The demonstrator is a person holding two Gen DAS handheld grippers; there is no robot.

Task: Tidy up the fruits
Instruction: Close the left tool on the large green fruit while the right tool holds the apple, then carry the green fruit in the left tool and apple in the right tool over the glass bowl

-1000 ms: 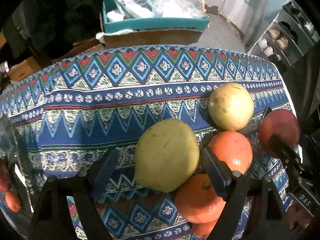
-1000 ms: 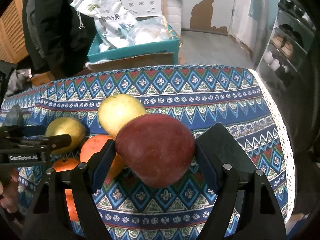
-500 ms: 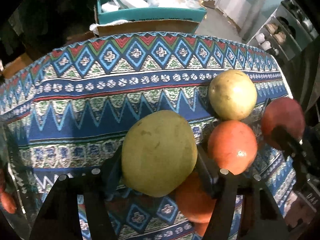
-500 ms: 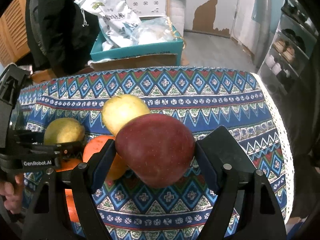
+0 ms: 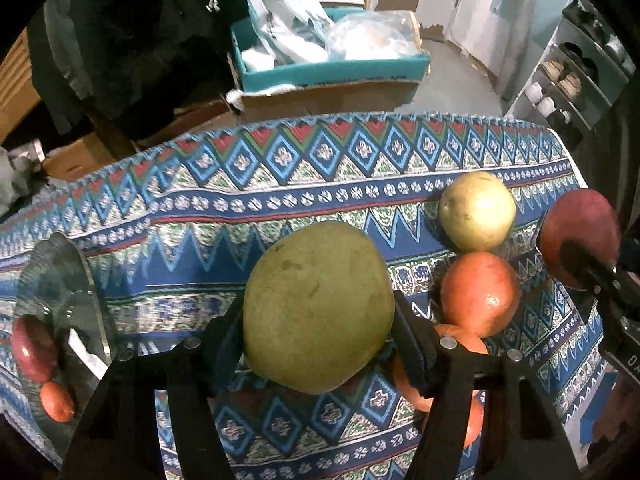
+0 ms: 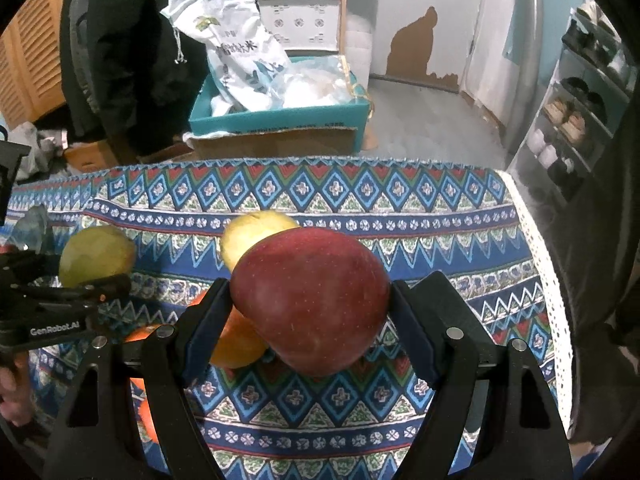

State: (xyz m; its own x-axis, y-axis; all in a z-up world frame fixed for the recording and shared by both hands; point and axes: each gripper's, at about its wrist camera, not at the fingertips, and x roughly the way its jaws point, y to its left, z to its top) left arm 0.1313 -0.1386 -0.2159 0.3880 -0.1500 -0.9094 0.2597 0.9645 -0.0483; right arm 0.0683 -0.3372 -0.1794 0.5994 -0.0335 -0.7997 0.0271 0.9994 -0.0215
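The left gripper (image 5: 320, 332) has just closed on the large green-yellow pear (image 5: 318, 306), now lifted at frame centre; the right gripper (image 6: 310, 312) grips the dark red apple (image 6: 310, 300), so both fruits look ready for sorting.

The green pear (image 5: 318, 308) covered the inner faces of the left gripper (image 5: 320, 344), so contact at the pads could not be seen directly. Behind its right finger an orange (image 5: 460, 344) was largely hidden, and a second orange (image 5: 474, 420) below it showed only as a sliver. The red apple (image 5: 578, 228) at the right edge was partly masked by the other tool. In the right wrist view the red apple hid the lower half of the yellow fruit (image 6: 256, 228) and most of an orange (image 6: 236, 340). At the left edge a glass dish (image 5: 60, 280) was blurred, its contents indistinct. Print on the white bag (image 6: 236, 52) was illegible.
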